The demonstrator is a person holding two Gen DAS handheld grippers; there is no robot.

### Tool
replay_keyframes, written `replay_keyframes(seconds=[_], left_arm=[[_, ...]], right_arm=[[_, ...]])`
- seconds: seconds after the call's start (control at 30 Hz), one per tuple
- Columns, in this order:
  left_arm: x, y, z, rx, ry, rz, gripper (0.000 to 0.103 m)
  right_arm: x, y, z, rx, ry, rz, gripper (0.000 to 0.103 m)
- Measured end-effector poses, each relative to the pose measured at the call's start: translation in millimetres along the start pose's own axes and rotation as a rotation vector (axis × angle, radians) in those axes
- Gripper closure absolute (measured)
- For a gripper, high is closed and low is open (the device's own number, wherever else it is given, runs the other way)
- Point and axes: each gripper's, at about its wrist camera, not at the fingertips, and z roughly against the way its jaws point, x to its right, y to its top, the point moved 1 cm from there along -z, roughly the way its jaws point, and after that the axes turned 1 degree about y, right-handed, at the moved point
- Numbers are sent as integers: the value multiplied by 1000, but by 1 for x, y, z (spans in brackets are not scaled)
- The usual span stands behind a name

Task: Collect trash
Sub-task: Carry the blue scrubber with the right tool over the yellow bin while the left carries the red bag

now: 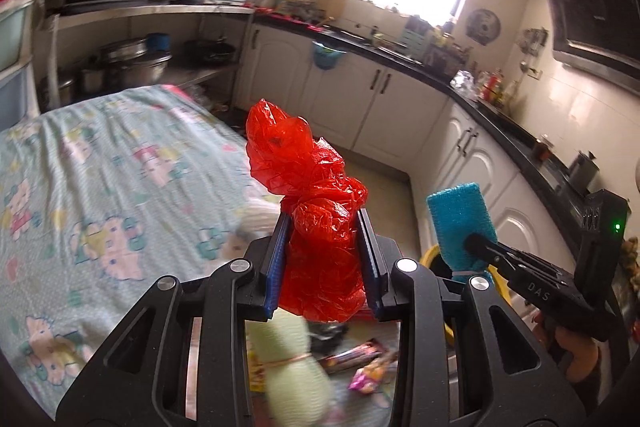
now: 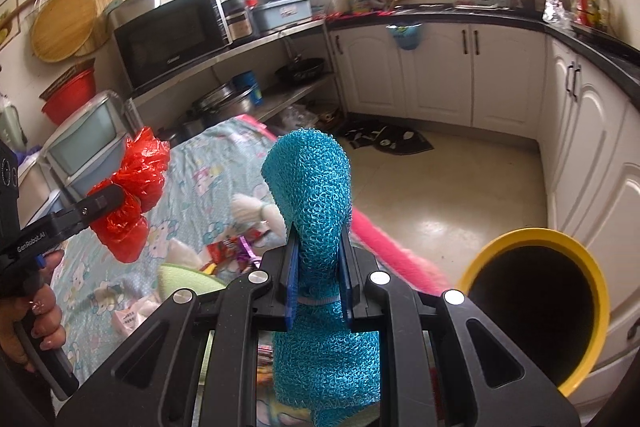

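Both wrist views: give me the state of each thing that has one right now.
Left hand-held gripper: shut on the red plastic bag.
Red plastic bag: crumpled, lifted off the table.
Right hand-held gripper: shut on the blue mesh cloth.
Blue mesh cloth: rolled, held upright.
Yellow-rimmed bin: open, dark inside.
Wrappers: lying on the table.
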Motion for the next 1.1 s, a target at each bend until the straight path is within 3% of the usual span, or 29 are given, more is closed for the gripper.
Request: replay_keyframes(seconds=[0.7, 1.1], left_arm=[[131, -19, -56, -69, -157, -176, 77], [188, -44, -100, -164, -231, -215, 77]], right_arm=[[116, -7, 69, 108, -175, -165, 87], [176, -29, 80, 101, -274, -256, 87]])
